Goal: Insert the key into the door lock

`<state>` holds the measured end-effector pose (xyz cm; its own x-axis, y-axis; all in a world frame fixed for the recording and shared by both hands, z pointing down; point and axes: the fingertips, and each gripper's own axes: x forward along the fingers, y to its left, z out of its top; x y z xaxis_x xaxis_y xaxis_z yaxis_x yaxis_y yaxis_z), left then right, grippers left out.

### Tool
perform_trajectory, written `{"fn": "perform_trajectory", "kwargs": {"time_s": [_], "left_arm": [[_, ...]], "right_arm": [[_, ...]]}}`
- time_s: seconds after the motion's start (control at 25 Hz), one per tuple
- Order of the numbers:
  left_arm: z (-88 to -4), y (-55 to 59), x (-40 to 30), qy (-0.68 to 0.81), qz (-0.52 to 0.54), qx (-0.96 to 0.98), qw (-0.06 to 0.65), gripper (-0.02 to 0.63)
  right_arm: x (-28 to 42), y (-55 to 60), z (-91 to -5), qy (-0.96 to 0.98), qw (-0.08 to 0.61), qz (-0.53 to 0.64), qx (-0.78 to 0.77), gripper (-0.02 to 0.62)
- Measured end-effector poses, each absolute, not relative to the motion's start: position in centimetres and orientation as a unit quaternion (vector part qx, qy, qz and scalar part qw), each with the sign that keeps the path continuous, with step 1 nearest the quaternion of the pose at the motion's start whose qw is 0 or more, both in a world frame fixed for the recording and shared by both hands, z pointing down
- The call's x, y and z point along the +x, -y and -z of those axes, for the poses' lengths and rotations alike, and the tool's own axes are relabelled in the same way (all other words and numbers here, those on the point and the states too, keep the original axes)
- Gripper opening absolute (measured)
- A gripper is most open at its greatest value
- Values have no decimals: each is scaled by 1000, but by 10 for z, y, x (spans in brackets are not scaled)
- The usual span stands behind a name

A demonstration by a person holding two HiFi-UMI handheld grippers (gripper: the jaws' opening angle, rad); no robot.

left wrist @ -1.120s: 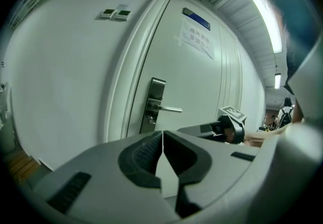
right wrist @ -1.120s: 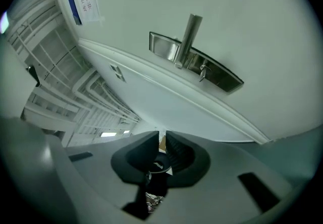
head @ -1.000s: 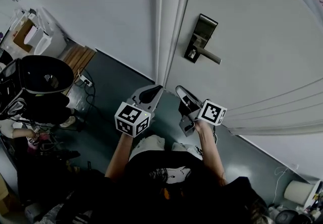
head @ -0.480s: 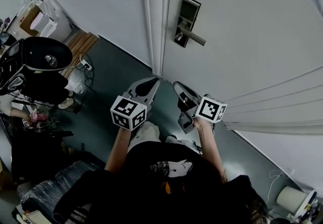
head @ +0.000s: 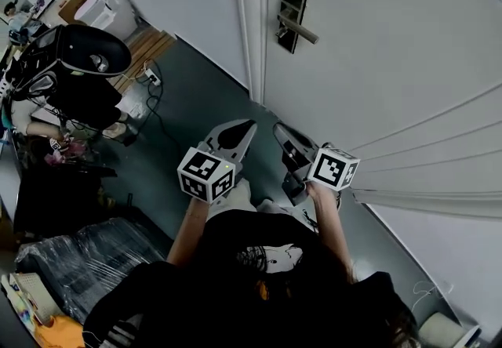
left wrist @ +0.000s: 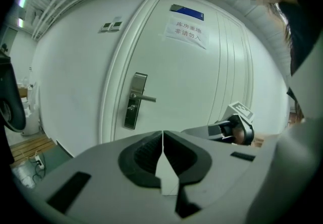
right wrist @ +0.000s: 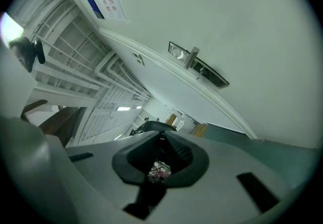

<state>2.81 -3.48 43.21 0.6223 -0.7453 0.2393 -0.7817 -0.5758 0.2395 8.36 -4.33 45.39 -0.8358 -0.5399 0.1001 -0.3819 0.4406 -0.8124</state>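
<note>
The door lock (head: 292, 9) is a dark upright plate with a silver lever handle (head: 299, 29) on the white door (head: 376, 56). It also shows in the left gripper view as the lock (left wrist: 135, 100) and in the right gripper view as the lock (right wrist: 197, 64). My left gripper (head: 249, 127) is held low in front of the door, jaws shut with nothing between them, tips meeting (left wrist: 162, 133). The right gripper (head: 280, 132) is beside it, also shut (right wrist: 160, 138). No key is visible in any view.
The white door frame (head: 251, 33) runs left of the lock. A black office chair (head: 90, 52), boxes (head: 94, 5) and a power strip with cable (head: 150, 77) sit at the left. A plastic-wrapped bundle (head: 94, 256) lies lower left. A paper sign (left wrist: 185, 32) hangs on the door.
The head view has swung, so the lock sits higher and farther from the grippers. Both grippers stay side by side and shut.
</note>
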Motion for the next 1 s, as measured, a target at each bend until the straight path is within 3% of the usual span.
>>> {"fn": "perform_trajectory", "kwargs": {"time_s": [1.0], "left_arm": [[-443, -22, 32, 490, -54, 851, 180, 12]], "right_arm": [[67, 4, -460, -880, 36, 430, -197, 17]]}}
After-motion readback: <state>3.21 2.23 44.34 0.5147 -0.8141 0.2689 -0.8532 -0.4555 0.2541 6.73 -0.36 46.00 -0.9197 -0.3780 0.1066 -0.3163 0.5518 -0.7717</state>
